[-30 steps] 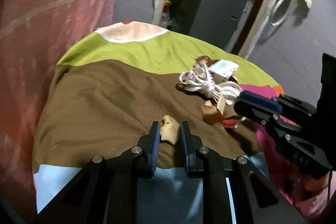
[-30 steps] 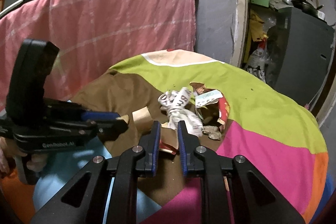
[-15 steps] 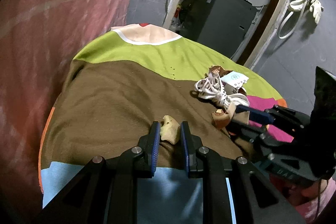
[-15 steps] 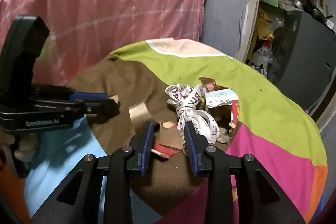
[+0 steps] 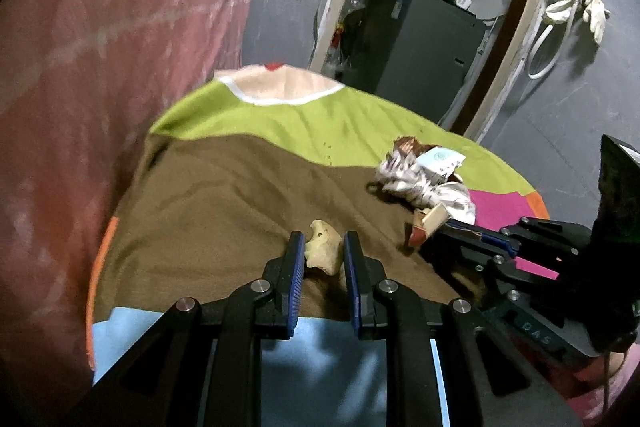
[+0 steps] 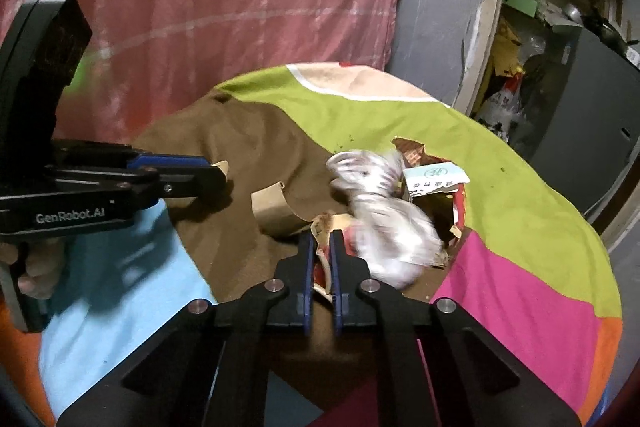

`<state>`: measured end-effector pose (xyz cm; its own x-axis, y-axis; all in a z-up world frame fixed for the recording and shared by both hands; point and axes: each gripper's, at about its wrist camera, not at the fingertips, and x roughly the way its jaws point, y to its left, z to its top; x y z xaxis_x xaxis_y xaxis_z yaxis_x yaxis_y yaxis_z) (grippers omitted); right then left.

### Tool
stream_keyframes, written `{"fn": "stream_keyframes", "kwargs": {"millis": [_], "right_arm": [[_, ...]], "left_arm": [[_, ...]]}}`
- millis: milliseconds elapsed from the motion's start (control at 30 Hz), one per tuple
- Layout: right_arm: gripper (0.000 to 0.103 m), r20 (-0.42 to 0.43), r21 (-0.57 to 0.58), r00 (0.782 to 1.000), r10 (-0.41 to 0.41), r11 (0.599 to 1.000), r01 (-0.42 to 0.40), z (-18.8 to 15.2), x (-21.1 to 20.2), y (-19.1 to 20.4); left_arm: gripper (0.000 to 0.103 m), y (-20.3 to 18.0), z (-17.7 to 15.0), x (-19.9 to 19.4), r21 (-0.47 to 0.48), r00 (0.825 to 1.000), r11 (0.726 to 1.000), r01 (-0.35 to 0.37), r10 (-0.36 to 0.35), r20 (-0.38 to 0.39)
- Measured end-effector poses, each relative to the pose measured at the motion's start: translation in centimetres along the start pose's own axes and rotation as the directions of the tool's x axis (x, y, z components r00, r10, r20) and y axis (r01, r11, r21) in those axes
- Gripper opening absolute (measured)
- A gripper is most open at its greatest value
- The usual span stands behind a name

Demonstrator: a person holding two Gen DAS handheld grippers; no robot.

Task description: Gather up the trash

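A pale crumpled scrap (image 5: 323,250) was pinched in the left gripper (image 5: 320,254); torn cardboard (image 6: 323,227) from the trash heap (image 6: 384,219) on the patchwork cloth (image 6: 500,195) was clamped by the right gripper (image 6: 319,247). Both were judged light and crushable (best held at an edge). "GenRobot.AI" was legible.

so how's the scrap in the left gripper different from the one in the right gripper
The pale scrap in the left gripper is a thick, cream, lumpy piece that keeps the jaws well apart. The cardboard scrap in the right gripper is thin, flat, torn card, tan with red print, so those jaws sit nearly together. The pale scrap is alone over the brown cloth; the cardboard scrap is beside the trash pile. Both are pinched between blue pads.
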<state>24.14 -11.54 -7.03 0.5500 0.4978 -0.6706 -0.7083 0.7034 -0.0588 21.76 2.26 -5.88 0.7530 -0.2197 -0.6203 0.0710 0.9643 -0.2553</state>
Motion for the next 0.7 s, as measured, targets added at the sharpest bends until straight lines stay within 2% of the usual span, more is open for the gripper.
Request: {"fn": "stream_keyframes", "kwargs": {"millis": [233,500,600,700], "right_arm": [[0.003,0.157,0.02,0.987,-0.039,0.999,0.037,-0.2,-4.3,1.0],[0.002,0.311,0.015,0.94,-0.142,0.989,0.145,0.0,-10.1,1.5],[0.002,0.301,0.029,0.939,-0.166,0.986,0.165,-0.1,-11.1,0.9],[0.004,0.251,0.075,0.958,-0.143,0.989,0.128,-0.6,-10.8,-0.3]], "left_arm": [[0.016,-1.4,-0.1,-2.6,0.019,0.997,1.0,-0.008,0.006,0.081],[0.016,-4.1,0.7,-5.1,0.062,0.986,0.998,0.007,-0.017,0.166],[0.016,-5.4,1.1,-5.5,0.082,0.984,0.996,0.018,-0.032,0.174],[0.016,-5.6,1.2,-5.3,0.074,0.985,0.997,0.02,-0.033,0.167]]}}
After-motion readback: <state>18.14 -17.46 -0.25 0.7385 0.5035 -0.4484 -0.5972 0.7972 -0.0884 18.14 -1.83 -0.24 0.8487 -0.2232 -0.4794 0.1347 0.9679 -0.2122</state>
